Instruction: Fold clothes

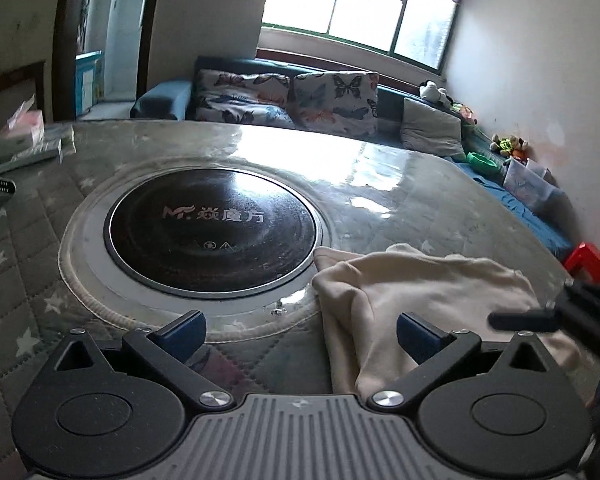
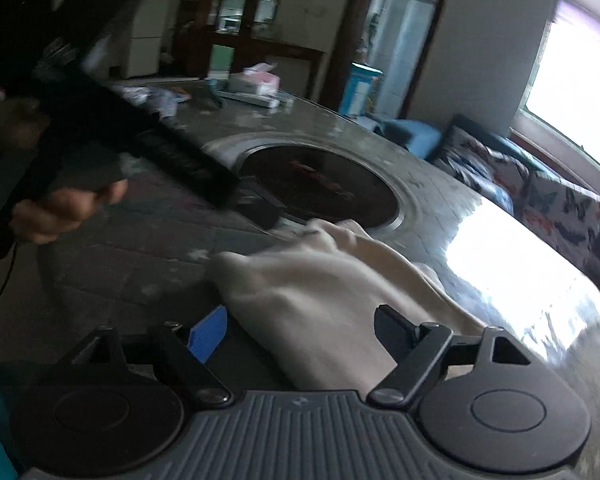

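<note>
A cream garment (image 1: 420, 284) lies crumpled on the table, just right of the round black hob. My left gripper (image 1: 300, 332) stands wide open above the table; its right finger hangs over the garment's left edge and nothing is between the pads. In the right wrist view the same garment (image 2: 320, 288) spreads under my right gripper (image 2: 300, 330), which is open with the cloth lying below the gap and the pads apart from it. A hand (image 2: 60, 208) holds the left tool's black handle at the upper left.
A round black hob (image 1: 212, 236) is set into the table's middle. The table (image 1: 28, 280) has a grey quilted star cover. A tissue box (image 1: 24, 126) and papers sit at the far left. A sofa with butterfly cushions (image 1: 332, 100) and a red stool (image 1: 588, 264) stand beyond.
</note>
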{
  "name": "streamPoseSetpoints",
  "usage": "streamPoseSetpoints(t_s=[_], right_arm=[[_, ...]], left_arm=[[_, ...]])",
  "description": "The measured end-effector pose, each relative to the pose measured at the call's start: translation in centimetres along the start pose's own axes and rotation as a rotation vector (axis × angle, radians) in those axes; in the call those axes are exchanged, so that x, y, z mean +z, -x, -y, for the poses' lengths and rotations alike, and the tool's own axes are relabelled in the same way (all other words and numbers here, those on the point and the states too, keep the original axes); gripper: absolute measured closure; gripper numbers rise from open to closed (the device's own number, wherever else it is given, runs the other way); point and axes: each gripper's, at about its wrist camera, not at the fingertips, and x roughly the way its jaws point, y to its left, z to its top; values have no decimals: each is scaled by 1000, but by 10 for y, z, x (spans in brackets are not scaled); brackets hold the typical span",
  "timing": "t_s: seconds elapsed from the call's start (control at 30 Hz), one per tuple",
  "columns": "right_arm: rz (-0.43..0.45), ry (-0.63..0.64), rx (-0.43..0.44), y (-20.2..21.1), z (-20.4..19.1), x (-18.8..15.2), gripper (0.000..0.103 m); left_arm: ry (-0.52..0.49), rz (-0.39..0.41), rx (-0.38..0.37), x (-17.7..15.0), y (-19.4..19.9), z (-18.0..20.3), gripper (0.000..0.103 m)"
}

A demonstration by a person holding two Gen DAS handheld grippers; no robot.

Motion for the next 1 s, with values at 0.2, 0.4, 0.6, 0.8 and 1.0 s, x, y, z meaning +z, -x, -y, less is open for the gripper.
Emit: streamPoseSetpoints(t_s=[0.2, 0.4, 0.6, 0.8, 1.0], right_arm=[[0, 104, 9, -12, -26, 11, 33], [-27, 155, 15, -28, -41, 14, 46], [-38, 159, 3, -35, -44, 15, 78], [-8, 57, 25, -25, -24, 19, 92], [63, -82, 44, 1, 2, 22, 94]], left_arm=[[28, -37, -15, 7, -7, 3, 0], [39, -63, -18, 8, -15, 7, 0], [107, -84, -63, 12, -19, 3, 0], [247, -121, -129, 16, -24, -6, 0], [364, -178, -212, 19, -35, -5, 0]])
